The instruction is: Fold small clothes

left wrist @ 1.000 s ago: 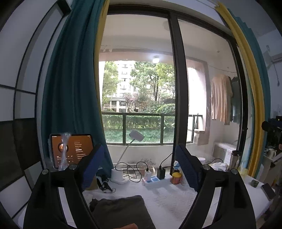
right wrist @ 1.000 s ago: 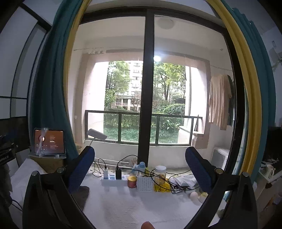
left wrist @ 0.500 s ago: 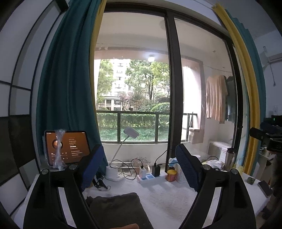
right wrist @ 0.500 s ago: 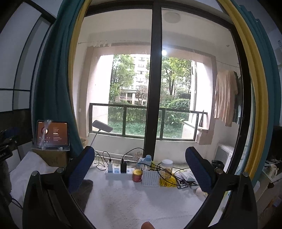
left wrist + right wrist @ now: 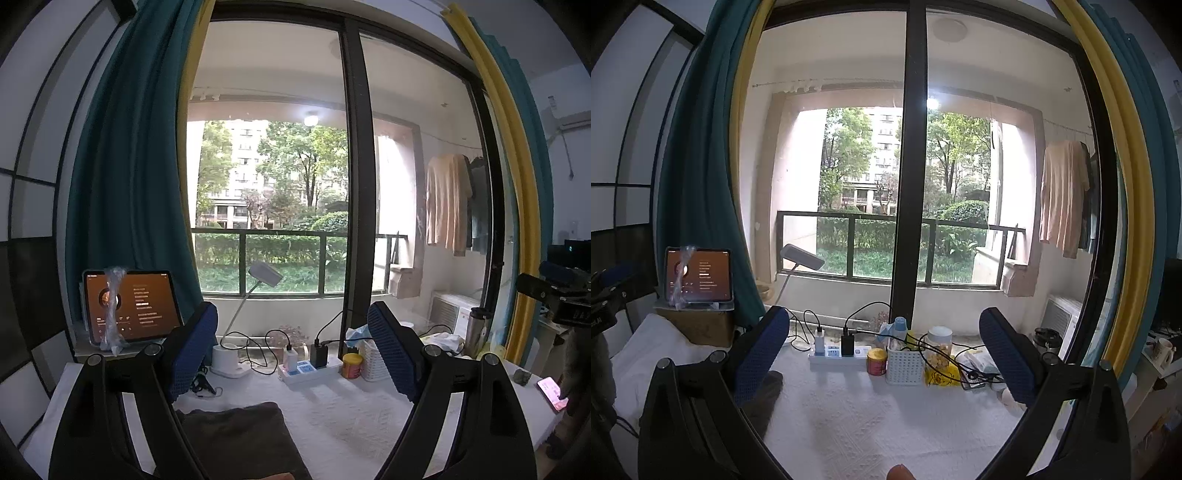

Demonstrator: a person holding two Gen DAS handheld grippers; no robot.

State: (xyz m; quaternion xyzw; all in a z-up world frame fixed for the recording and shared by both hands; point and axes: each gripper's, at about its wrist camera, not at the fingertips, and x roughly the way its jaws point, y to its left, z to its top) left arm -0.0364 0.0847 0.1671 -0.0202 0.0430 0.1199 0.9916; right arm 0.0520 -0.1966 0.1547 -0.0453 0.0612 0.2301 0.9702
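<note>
Wide-open right claw (image 5: 884, 356) above white-covered table (image 5: 849, 417).

Looks like someone's apartment: balcony with a shirt (image 5: 445, 206) drying, teal curtain (image 5: 125, 192), tablet (image 5: 131, 304), power strip (image 5: 839, 354).

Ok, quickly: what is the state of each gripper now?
Left gripper: open, holding nothing.
Right gripper: open, holding nothing.

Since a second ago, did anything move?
Both tools tipped and swung a little, so each view shifted. The left tool and right tool stay open and empty. The dark cloth lies untouched on the white table.
</note>
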